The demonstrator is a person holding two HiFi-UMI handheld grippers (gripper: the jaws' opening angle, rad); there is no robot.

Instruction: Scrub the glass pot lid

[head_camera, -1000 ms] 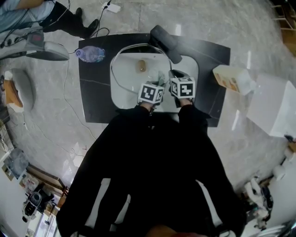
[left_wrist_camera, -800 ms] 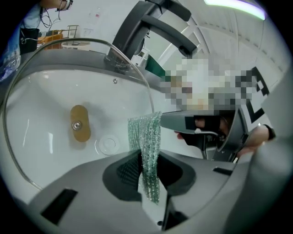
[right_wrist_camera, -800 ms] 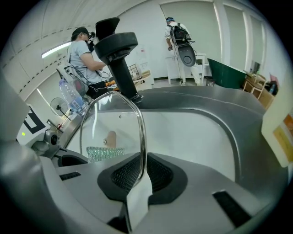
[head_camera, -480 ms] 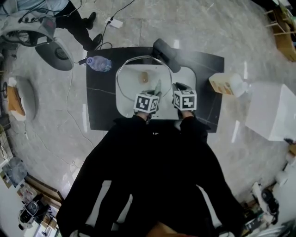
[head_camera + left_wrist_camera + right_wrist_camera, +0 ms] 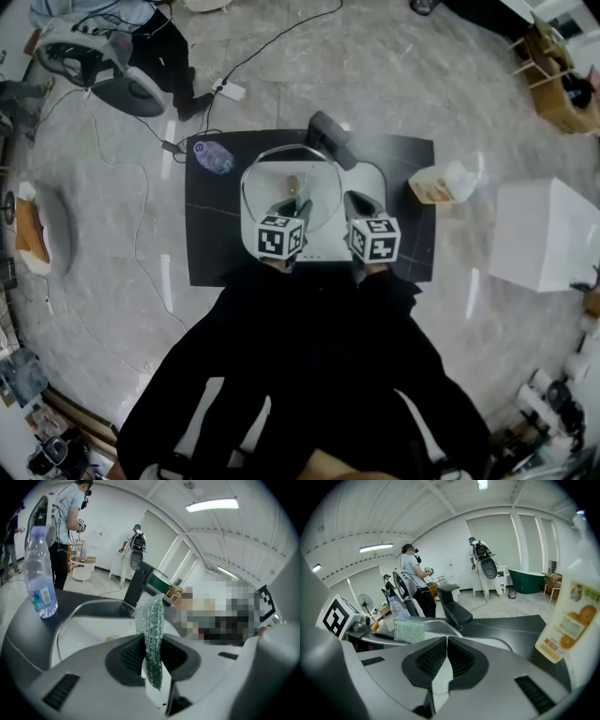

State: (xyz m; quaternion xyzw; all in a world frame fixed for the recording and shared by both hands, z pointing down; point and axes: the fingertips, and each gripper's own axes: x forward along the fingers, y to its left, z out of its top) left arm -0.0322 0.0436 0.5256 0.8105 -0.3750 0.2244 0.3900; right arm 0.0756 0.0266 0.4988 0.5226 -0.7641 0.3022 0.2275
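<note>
The glass pot lid [image 5: 251, 178] leans in the white sink [image 5: 380, 178]; its metal rim [image 5: 89, 604] arcs ahead of the left jaws and shows as a thin edge [image 5: 440, 625] in the right gripper view. My left gripper [image 5: 289, 210] is shut on a green glittery scrub cloth [image 5: 151, 630] that stands up between its jaws, just above the lid's near part. My right gripper [image 5: 357, 202] hovers over the sink's right side, beside the lid. Its jaws are shut with nothing seen between them [image 5: 446, 656]. The cloth [image 5: 408, 631] shows to its left.
A black faucet [image 5: 328, 139] stands at the back of the sink on the black counter [image 5: 211, 234]. A water bottle [image 5: 214, 157] is at the back left and an orange-label soap bottle [image 5: 441, 183] at the right. A white box [image 5: 548, 234] sits on the floor; people stand beyond.
Both grippers have drawn back toward the sink's near edge and moved apart. The left one still holds the cloth. The head view has pulled back.
</note>
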